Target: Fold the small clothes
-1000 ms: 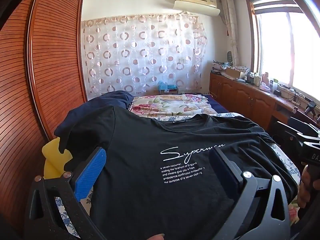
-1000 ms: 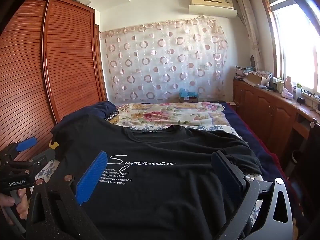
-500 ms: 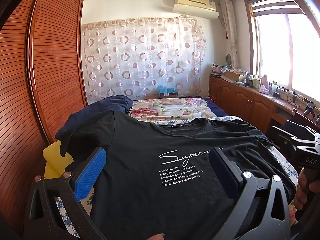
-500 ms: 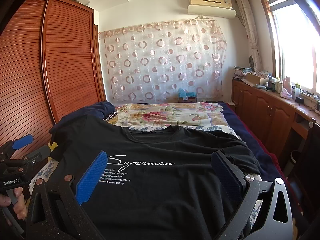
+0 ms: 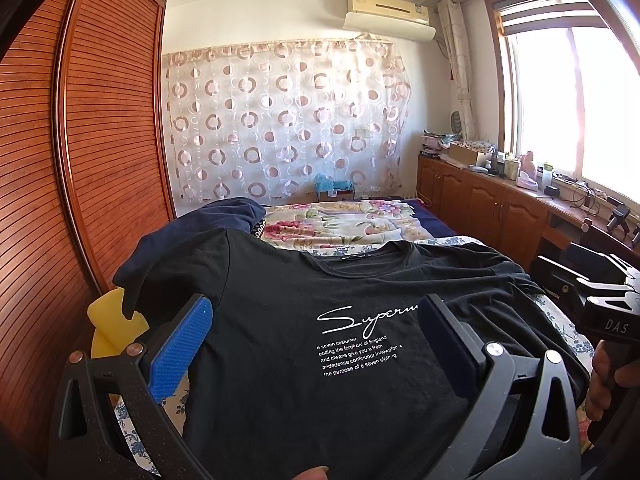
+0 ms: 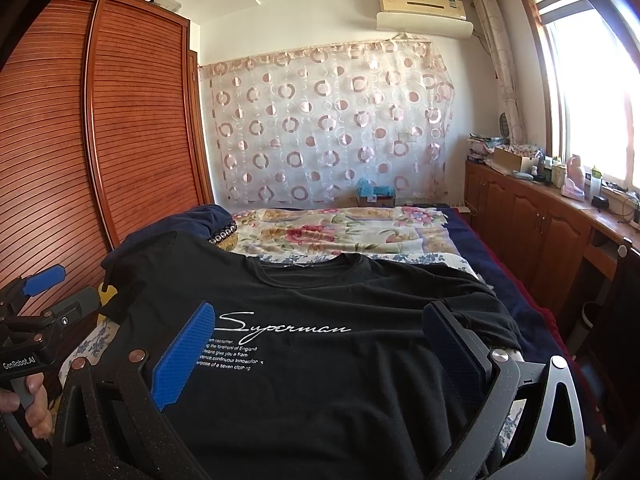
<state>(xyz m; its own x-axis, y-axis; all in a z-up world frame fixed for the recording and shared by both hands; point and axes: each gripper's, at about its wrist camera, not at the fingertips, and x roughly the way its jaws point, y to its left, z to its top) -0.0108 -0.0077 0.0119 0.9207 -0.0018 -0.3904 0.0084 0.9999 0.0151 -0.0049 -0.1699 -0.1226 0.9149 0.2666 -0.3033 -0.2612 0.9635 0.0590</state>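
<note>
Left wrist view looks over a bed (image 5: 408,236) with a black T-shirt (image 5: 304,360) spread flat, print up, collar toward the far wall. Behind it lie a floral quilt (image 5: 340,224) and a navy garment (image 5: 224,212). A slatted wardrobe (image 5: 100,140) stands left of the bed, a circle-patterned curtain (image 5: 288,120) hangs at the far wall under an air conditioner (image 5: 388,12), and wooden cabinets (image 5: 480,200) run below the window (image 5: 592,112). Both the left hand-held gripper (image 5: 312,316) and right hand-held gripper (image 6: 320,316) hover above the shirt, jaws spread wide, grasping nothing.
</note>
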